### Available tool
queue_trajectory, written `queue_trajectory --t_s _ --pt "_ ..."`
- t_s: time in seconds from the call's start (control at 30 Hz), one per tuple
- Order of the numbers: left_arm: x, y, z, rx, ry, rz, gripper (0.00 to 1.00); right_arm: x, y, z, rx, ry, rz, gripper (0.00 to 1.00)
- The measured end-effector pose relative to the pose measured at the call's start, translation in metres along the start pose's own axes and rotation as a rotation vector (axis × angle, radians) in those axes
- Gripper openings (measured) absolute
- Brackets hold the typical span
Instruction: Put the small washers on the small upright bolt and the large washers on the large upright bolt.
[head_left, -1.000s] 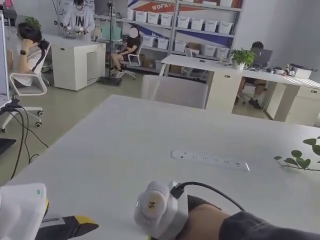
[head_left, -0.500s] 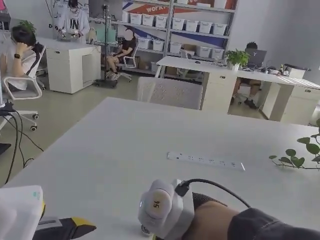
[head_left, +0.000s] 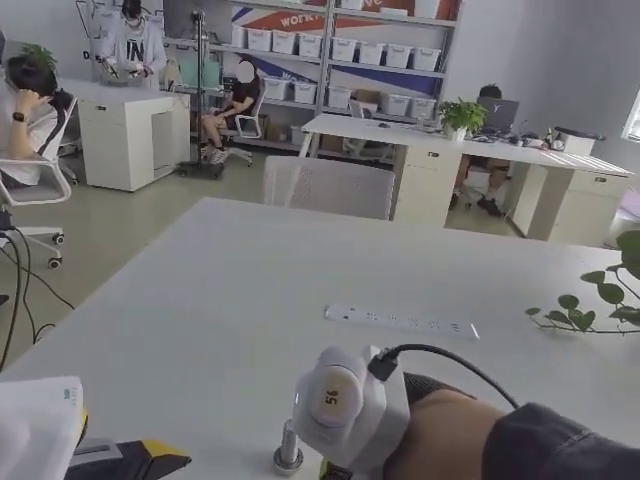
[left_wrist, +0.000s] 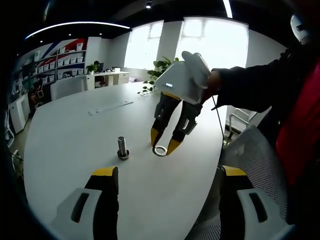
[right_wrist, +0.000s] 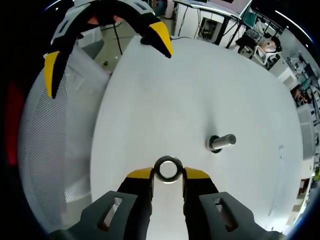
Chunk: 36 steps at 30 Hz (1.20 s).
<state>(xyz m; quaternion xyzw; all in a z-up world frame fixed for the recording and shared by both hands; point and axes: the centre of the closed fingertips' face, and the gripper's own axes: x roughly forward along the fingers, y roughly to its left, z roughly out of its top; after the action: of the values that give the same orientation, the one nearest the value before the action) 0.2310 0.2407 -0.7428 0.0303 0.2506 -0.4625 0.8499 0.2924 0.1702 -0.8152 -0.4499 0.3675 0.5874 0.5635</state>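
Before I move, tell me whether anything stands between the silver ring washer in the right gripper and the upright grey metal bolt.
Nothing visible does. The right gripper holds the silver ring washer, and only bare white table lies between it and the upright grey metal bolt.

The washer and bolt look like glossy metal, the table smooth matt white.
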Motion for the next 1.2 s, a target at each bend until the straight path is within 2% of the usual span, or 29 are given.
queue_trajectory --t_s 0.3,0.83,1.2 --pt "0.003 -0.001 0.001 0.004 0.001 -0.008 0.83 -0.025 -0.008 -0.007 0.028 -0.025 -0.027 0.23" --pt "0.008 -0.003 0.002 0.011 0.008 -0.014 0.83 -0.079 -0.045 -0.013 0.094 -0.095 -0.144 0.23" --pt "0.011 -0.003 0.002 0.009 0.011 -0.015 0.83 -0.089 -0.064 -0.016 0.097 -0.093 -0.179 0.23"
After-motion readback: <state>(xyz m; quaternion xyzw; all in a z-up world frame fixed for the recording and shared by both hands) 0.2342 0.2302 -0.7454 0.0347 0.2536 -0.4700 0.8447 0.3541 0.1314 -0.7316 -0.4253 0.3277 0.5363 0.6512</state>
